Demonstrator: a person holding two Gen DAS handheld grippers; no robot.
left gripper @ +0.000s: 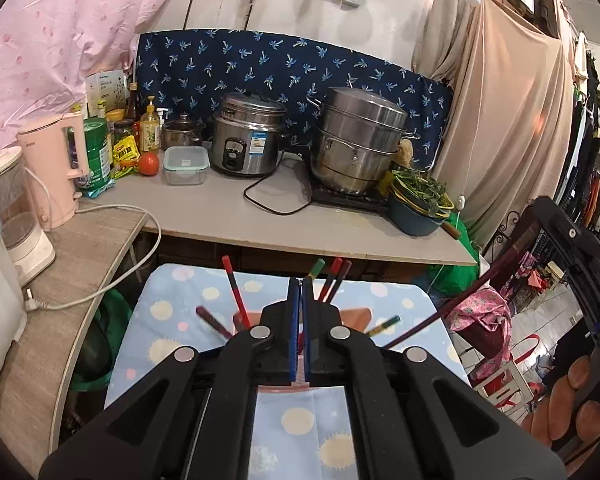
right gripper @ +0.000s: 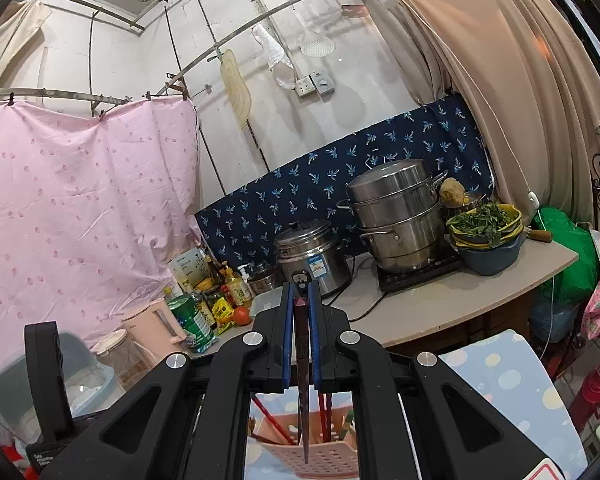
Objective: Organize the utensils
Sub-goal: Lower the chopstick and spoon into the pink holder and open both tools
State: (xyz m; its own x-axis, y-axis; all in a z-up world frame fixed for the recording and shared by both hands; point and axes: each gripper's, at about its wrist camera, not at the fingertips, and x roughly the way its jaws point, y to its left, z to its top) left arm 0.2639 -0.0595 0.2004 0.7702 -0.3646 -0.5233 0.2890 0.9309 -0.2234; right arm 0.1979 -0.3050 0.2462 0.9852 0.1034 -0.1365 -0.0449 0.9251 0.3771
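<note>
right gripper (right gripper: pixel 301 312) pinching dark chopstick (right gripper: pixel 302 392) above pink holder (right gripper: pixel 312 458)

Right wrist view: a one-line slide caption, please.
Right hand-held gripper shut on a dark chopstick, its tip hanging above the pink perforated utensil basket.

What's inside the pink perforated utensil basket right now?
The pink perforated plastic basket holds several red and dark chopsticks standing on end. The right gripper holds a dark chopstick above it. The basket's bottom is hidden by both grippers.
</note>
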